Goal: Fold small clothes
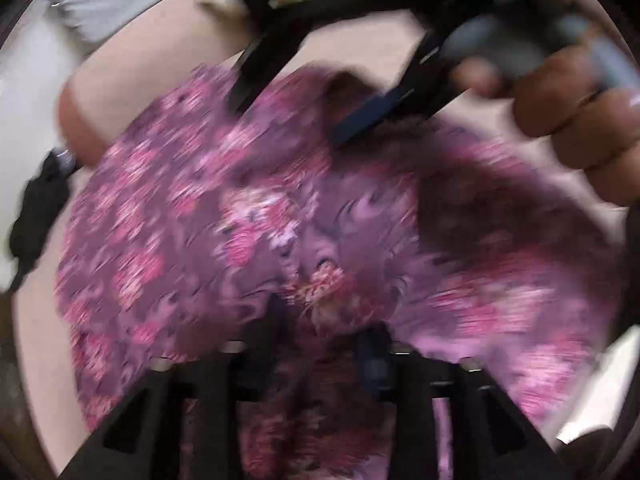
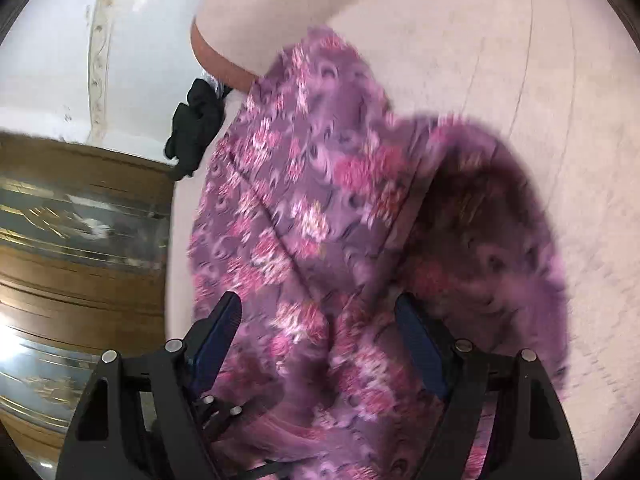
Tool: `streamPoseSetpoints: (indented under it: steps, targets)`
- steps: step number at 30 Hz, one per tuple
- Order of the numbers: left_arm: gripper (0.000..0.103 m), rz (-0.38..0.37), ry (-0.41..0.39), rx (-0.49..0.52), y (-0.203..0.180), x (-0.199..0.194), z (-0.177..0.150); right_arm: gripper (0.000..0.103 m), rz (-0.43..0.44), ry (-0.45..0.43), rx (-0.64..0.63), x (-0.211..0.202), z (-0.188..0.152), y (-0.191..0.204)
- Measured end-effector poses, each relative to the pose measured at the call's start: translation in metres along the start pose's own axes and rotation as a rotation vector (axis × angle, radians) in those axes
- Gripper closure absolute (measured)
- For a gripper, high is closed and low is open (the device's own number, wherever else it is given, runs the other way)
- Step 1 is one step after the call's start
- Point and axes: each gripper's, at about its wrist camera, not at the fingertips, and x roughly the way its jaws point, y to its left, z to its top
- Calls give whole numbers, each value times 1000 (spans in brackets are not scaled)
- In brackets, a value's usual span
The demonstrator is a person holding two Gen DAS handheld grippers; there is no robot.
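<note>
— Where's the purple floral cotton garment?

— Spread on the pale pink sheet, bunched between the right claw, whose fingers stand apart. The left claw looks clamped on a gathered fold, though it's blurry.

— Best approach?

— I'd pinch the edge ahead of the right claw, then carry both over evenly.

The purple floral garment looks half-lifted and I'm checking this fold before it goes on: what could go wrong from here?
The left gripper seems to pinch a bunched wad of the floral garment, so the fold may set creased. The right gripper stands open around the cloth; closing there could grab extra layers. The black item beside the garment might get dragged.
</note>
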Motion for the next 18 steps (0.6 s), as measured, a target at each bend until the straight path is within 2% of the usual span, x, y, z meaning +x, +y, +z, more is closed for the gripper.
streamPoseSetpoints:
  steps: [1, 2, 4, 5, 6, 7, 10, 12, 13, 14, 15, 16, 18]
  targets:
    - [38, -72, -56, -8, 4, -17, 3, 24, 10, 10, -10, 0, -1, 3]
    - [30, -108, -101, -11, 7, -28, 6, 24, -4, 15, -27, 0, -1, 7]
    - [21, -143, -184, -31, 23, -54, 8, 24, -74, 47, -76, 3, -4, 15]
    - [20, -149, -202, -58, 33, -60, 7, 24, -121, 64, -98, 6, -7, 17]
    - [20, -154, -211, -93, 51, -64, 9, 24, -192, 81, -135, 11, -11, 20]
    - [20, -149, -210, -138, 68, -65, 7, 24, -220, 98, -153, 16, -15, 20]
    - [20, -60, -151, -359, 129, -44, 7, 31, -270, 123, -232, 28, -33, 32]
    - [20, -36, -75, -506, 159, -22, -2, 56, -373, 135, -324, 42, -46, 47]
    - [20, -27, -38, -588, 172, -13, -9, 64, -447, 121, -373, 45, -52, 54]
    - [20, -1, -9, -653, 184, -7, -16, 88, -460, 125, -414, 47, -58, 62]
    - [20, 52, 46, -714, 195, 2, -23, 96, -453, 127, -418, 43, -60, 67]
    - [20, 80, 84, -749, 201, 7, -32, 96, -450, 122, -430, 34, -64, 76]
    - [20, 76, 121, -835, 216, 13, -49, 96, -418, 91, -499, 9, -71, 98]
